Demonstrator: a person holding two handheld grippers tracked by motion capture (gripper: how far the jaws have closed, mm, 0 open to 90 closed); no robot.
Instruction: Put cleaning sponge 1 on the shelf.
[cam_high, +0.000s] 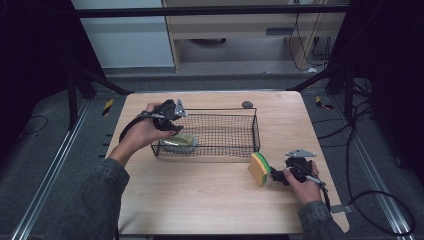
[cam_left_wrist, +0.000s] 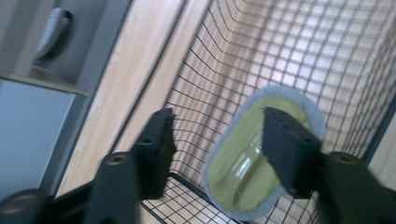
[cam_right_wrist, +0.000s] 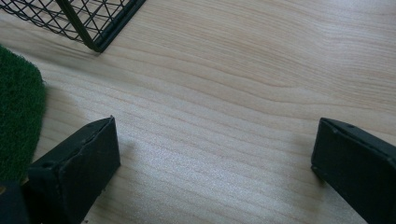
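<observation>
the left gripper (cam_left_wrist: 217, 154) is spread and empty above the oval yellow-green pad with a grey fabric rim (cam_left_wrist: 261, 154), which lies in the near left corner of the black wire mesh basket (cam_high: 235, 132). risk noted: a jaw could be snagged on the mesh. the right gripper (cam_right_wrist: 212, 163) is spread on the pale wooden worktop (cam_high: 200, 195) beside the upright yellow and green sponge (cam_high: 260, 169), which could be toppled.

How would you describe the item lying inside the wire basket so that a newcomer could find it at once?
On the wooden table stands a black wire basket. At its left end, under the open left gripper, lies a yellow-green oval pad with a pale grey rim. The striped sponge stands outside the basket.
</observation>
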